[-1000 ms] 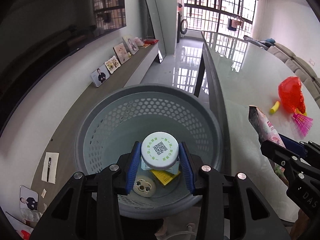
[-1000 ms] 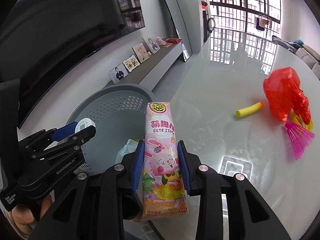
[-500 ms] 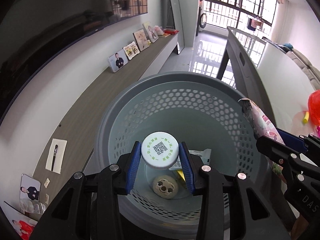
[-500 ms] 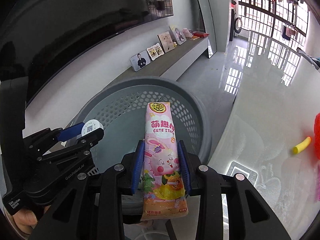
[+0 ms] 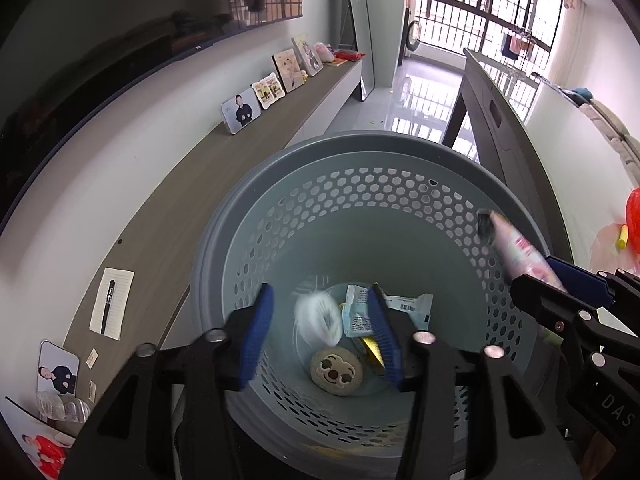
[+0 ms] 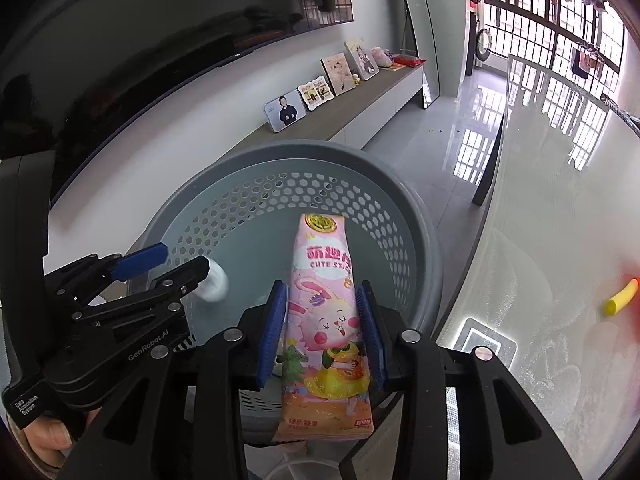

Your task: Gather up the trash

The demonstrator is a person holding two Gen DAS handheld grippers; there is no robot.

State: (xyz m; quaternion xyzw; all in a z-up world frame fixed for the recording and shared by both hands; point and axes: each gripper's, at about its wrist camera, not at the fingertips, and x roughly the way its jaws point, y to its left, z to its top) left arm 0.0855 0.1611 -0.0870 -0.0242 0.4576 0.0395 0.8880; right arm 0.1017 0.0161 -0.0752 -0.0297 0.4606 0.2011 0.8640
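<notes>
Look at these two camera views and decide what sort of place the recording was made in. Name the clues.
Most likely a home living room: framed family photos stand on a long low cabinet under a wall-mounted television, and laundry hangs at the barred balcony windows. A grey mesh wastebasket stands beside a glossy table.

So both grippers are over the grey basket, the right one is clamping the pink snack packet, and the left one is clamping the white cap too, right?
Not quite. The left gripper is open: in the left wrist view the white cap is a blur falling free into the grey basket. The right gripper does clamp the pink snack packet over it.
</notes>
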